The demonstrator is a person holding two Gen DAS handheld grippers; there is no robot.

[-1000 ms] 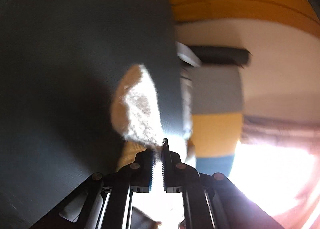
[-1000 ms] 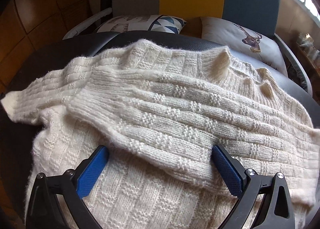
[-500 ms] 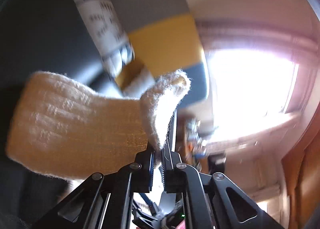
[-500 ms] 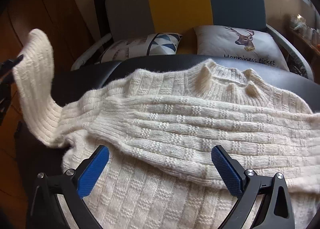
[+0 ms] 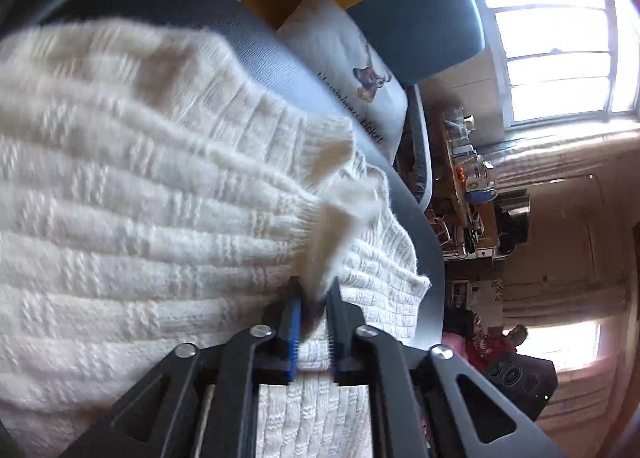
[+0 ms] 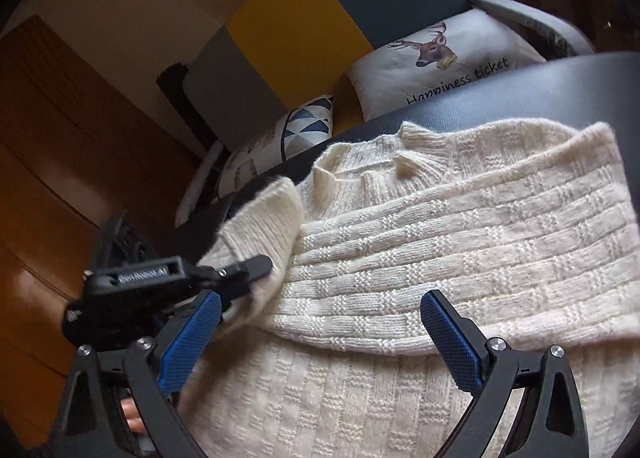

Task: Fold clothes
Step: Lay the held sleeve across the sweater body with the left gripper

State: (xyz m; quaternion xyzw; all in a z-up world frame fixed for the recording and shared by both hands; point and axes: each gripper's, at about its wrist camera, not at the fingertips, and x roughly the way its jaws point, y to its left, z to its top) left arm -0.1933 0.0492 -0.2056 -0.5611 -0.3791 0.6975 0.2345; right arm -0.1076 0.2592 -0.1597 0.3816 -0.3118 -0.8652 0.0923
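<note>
Sweater [image 6: 460,258], cream and chunky-knit, lies spread on the dark round table [image 6: 520,90] before the striped sofa [image 6: 304,26]; the left gripper [image 5: 314,298] has just been opening, the sleeve cuff [image 5: 336,218] loose between its narrow jaws; the right gripper [image 6: 320,330] hovers wide, empty.

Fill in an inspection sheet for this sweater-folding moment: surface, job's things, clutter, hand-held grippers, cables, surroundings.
Surface: dark padded surface, mostly covered.
Job's things: cream knit sweater spread out, one sleeve already across the chest; sleeve cuff brought over the body.
Clutter: nothing seen.
Grippers: left hand-held gripper has just been opening, cuff between its jaws; right hand-held gripper wide open, empty, over the sweater.
Cables: nothing seen.
Surroundings: colour-block chair, deer cushion, window.
</note>
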